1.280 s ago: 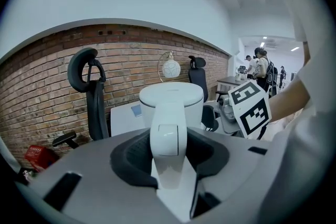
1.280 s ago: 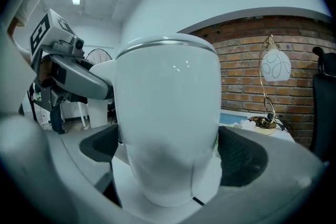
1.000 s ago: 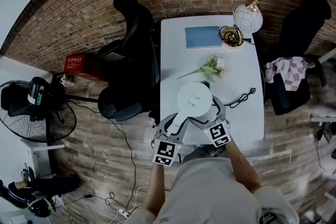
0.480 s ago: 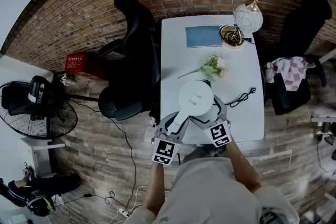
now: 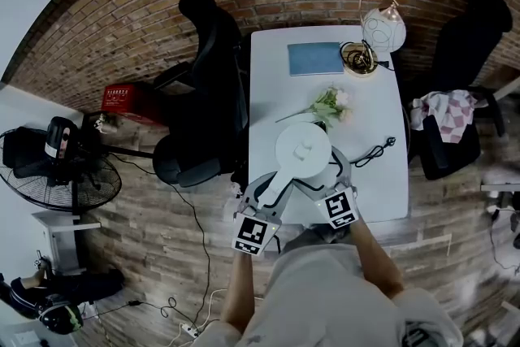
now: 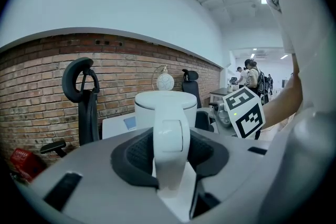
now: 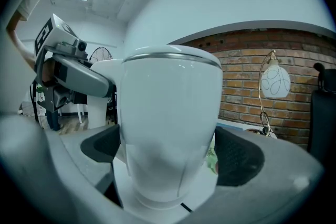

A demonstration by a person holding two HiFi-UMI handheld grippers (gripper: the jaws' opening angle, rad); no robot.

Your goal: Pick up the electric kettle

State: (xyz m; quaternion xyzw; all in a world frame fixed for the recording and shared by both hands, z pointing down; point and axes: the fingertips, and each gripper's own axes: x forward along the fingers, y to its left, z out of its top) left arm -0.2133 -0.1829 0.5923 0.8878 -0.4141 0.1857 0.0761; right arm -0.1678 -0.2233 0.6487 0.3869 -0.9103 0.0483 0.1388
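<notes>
Brick wall backs the white bench (image 5: 382, 175); the kettle (image 5: 302, 150) sits at its near end. My left claw (image 6: 170, 157) is clamped on the handle (image 6: 169, 128) and my right claw (image 7: 168, 149) presses the body from both sides, both reaching forward and level. I should raise both together, straight up, keeping the kettle upright.

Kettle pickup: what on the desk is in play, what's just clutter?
In play: electric kettle; left gripper, shut on its handle; right gripper, clasping its body.
Clutter: blue book, lamp, flowers, black cable.
</notes>
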